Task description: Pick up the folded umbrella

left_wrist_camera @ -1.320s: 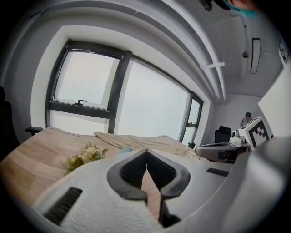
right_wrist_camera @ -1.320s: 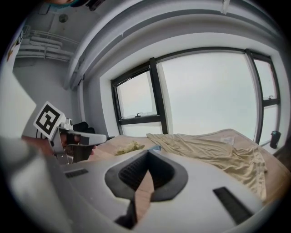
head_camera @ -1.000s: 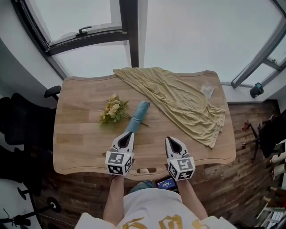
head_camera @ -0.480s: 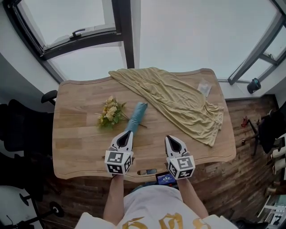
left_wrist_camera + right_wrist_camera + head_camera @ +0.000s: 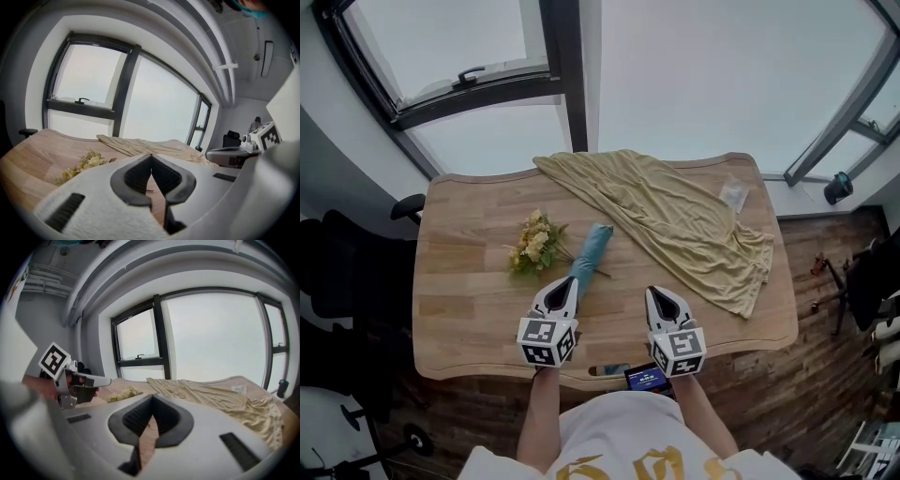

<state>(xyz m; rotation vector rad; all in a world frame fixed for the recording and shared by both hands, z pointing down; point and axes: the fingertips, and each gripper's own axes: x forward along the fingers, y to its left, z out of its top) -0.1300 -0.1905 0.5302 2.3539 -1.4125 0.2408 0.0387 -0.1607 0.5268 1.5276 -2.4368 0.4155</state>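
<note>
A folded light-blue umbrella (image 5: 590,250) lies on a wooden table (image 5: 469,309), angled so that its near end points toward the person and its far end toward the window (image 5: 712,75). It rests between a small bunch of yellow flowers (image 5: 534,246), just to its left, and a rumpled yellow cloth (image 5: 675,220) that spreads across the table's far and right side. The left gripper (image 5: 567,280) hovers over the near part of the table with its tips just beside the umbrella's near end; whether they touch it cannot be told. In the left gripper view its two jaws are pressed together at the tips with only bare wood showing in the gap behind them. The right gripper (image 5: 657,292) sits beside it, well apart from the umbrella, over bare tabletop, and its jaws likewise meet at the tips around nothing. A small clear packet (image 5: 733,195) lies near the table's far right corner, at the edge of the cloth. A black office chair (image 5: 347,272) stands to the left of the table.
</note>
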